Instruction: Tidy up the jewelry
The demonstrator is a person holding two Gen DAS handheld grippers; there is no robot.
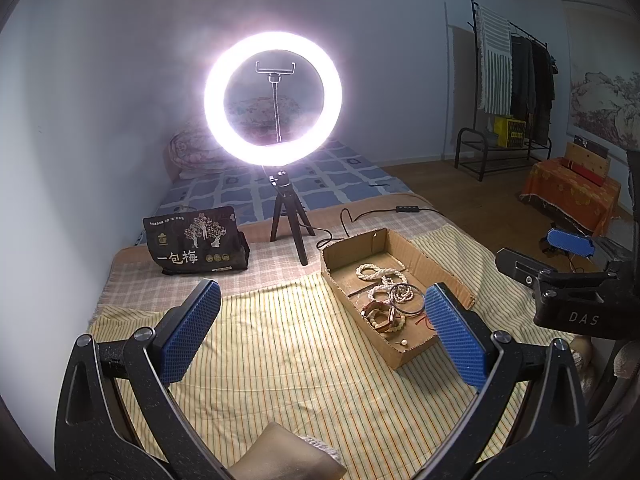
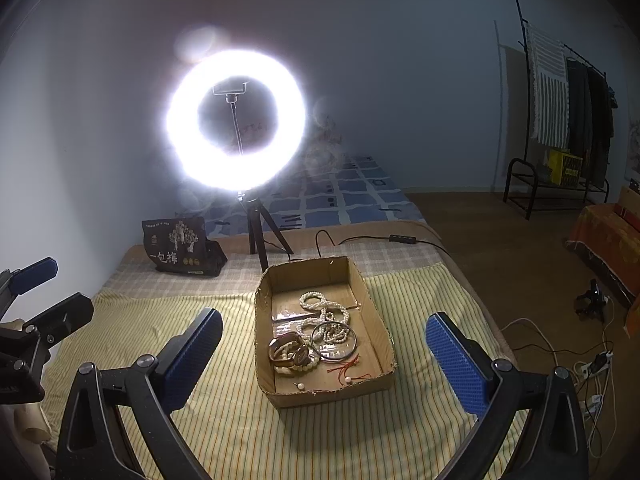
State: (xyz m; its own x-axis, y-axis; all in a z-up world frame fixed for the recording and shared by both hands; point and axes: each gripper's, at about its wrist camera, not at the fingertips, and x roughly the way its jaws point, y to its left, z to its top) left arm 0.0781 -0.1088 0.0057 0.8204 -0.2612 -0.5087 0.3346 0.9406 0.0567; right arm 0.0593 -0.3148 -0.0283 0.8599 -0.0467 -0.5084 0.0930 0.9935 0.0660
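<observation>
1. The left gripper point(image 1: 322, 328) is held wide open over the striped cloth point(image 1: 280, 360), and nothing is held in it.
2. The right gripper point(image 2: 324, 354) is also spread wide and empty.
3. A cardboard box point(image 2: 382, 336) is set on the cloth, between the right gripper's fingers in its own view.
4. All the jewelry is kept in the box: a white bead string point(image 2: 324, 308), a thin metal bangle point(image 2: 334, 344), brown bracelets point(image 2: 290, 352) and a red cord point(image 2: 348, 368) (with small loose beads near the front wall).
5. A bright ring light point(image 2: 236, 120) is stood on a small tripod point(image 2: 260, 236) just behind the box.
6. A black bag point(image 2: 178, 246) is seen to the left of the tripod.
7. A cable point(image 2: 360, 238) is laid behind the box.
8. A clothes rack point(image 2: 560, 120) is seen far off on the right.
9. Nothing is placed between the grippers and the box.
</observation>
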